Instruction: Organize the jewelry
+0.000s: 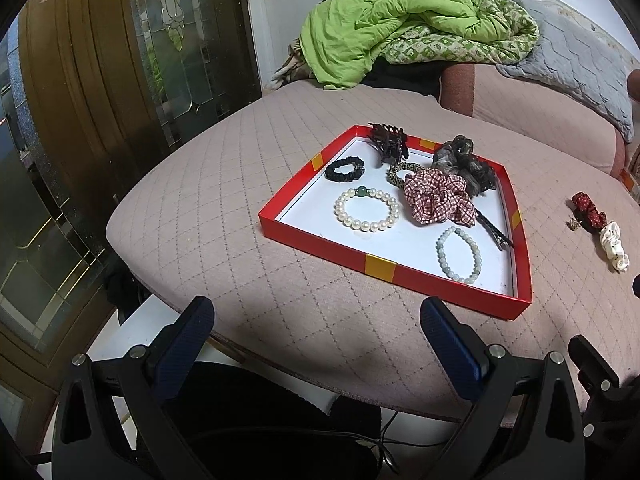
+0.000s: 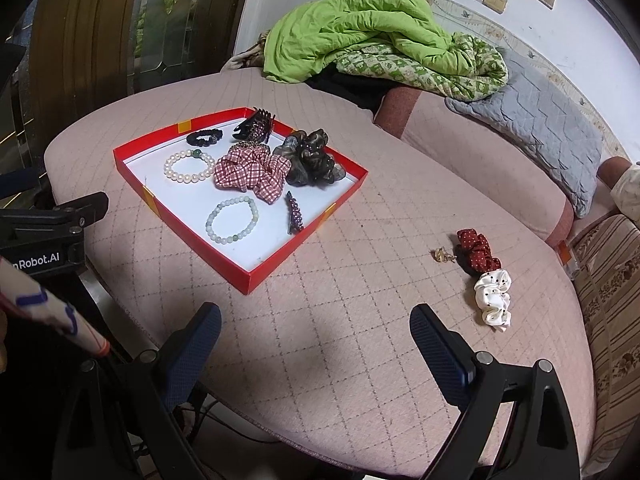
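Both claws hang wide open and empty over the near edge of the quilted pink cushion (image 2: pixel 340 320), the left claw (image 1: pixel 316 340) facing the red tray (image 1: pixel 312 236) and the right claw (image 2: pixel 316 344) further to the right, toward the loose pieces. Inside the tray: a white pearl bracelet (image 1: pixel 367 209) near the left wall, a pale green bead bracelet (image 1: pixel 459 255) by the near right corner, a black hair tie (image 1: pixel 344 168) at the back, a brown claw clip (image 1: pixel 389 142) against the far rim. The red checked scrunchie (image 1: pixel 438 199) sits mid-tray, touching the dark sheer scrunchie (image 1: pixel 464 162) behind it, with a dark hair clip (image 1: pixel 494 228) just beside it. Out on the cushion, well apart from the tray, a red dotted scrunchie (image 2: pixel 478 251) touches a white dotted scrunchie (image 2: pixel 494 298), a small gold earring (image 2: pixel 440 256) just to their left. A green quilt (image 2: pixel 352 36) is heaped at the back.
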